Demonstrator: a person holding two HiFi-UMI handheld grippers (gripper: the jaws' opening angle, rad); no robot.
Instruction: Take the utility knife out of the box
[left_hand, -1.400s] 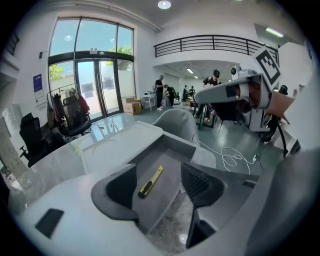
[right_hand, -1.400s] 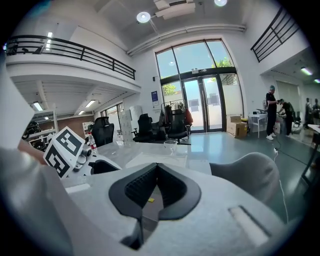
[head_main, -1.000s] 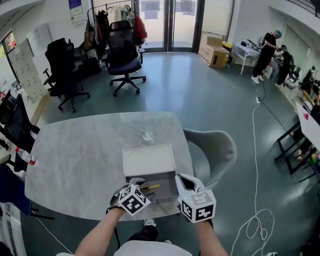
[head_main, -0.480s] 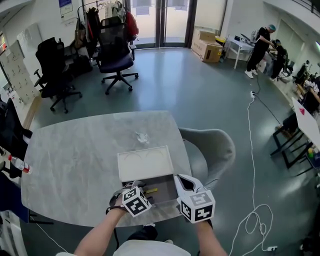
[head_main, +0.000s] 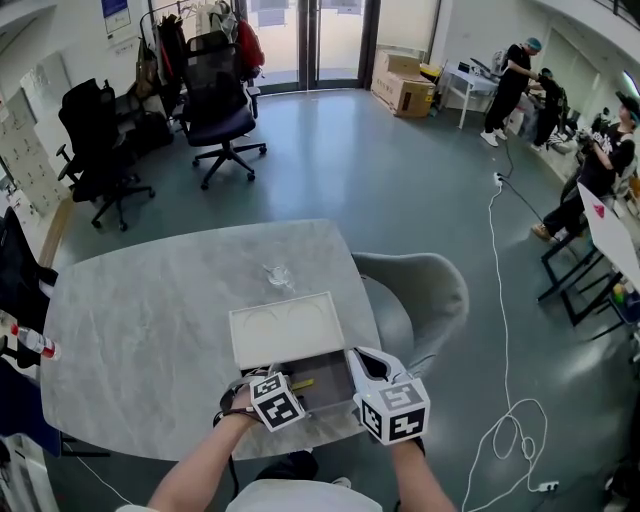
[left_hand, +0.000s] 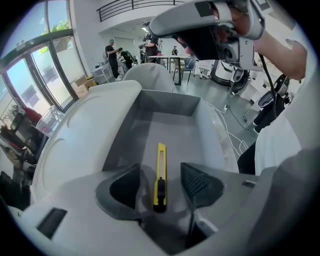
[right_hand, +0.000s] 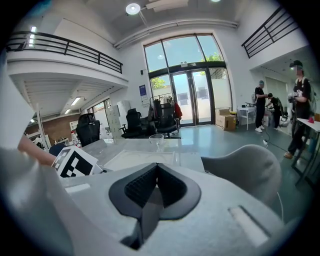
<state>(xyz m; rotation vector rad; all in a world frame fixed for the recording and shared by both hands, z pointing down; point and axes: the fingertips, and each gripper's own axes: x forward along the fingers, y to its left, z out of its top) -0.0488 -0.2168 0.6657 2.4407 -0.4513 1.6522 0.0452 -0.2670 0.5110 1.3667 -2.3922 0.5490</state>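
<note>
Walls of the box (left_hand: 165, 102) flanked the left gripper (left_hand: 161, 185) — jaws parted, the utility knife (left_hand: 160, 172) lying between them; the right gripper (right_hand: 156, 189) stayed out of it, clenched on nothing.

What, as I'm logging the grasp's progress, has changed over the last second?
The left gripper edged slightly toward the utility knife. Its fingers now straddle the knife's near end, open, with nothing gripped. The knife, the box and the shut right gripper stayed where they were.
</note>
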